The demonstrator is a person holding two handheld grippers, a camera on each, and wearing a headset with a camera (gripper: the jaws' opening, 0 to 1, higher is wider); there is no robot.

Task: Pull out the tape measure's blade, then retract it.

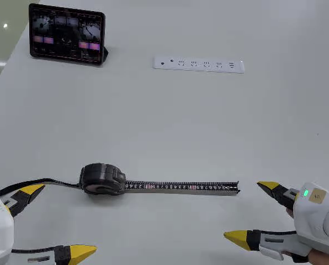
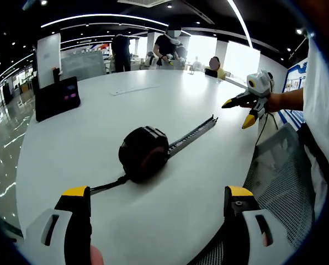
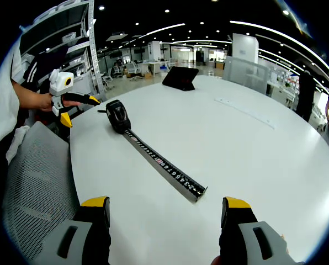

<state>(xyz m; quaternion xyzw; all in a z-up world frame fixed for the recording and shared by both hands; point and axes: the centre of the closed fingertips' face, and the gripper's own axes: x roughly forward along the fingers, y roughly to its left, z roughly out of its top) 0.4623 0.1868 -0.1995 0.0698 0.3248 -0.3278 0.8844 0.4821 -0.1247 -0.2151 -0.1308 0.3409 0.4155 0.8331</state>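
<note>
A black tape measure (image 1: 102, 179) lies on the white table, its blade (image 1: 181, 186) pulled out to the right and flat on the surface, ending at a hook (image 1: 237, 187). A black strap (image 1: 48, 181) trails left from the case. My left gripper (image 1: 46, 221) stands open just left of the case, yellow tips apart, holding nothing. In the left gripper view the case (image 2: 144, 153) sits ahead between the jaws. My right gripper (image 1: 253, 212) is open, right of the blade's end. The right gripper view has the blade tip (image 3: 197, 191) just ahead of its jaws.
A tablet (image 1: 67, 33) stands propped at the table's far left. A white power strip (image 1: 198, 64) lies at the back middle. A grey mesh chair (image 3: 37, 187) stands at the table's near edge. People stand far off in the room.
</note>
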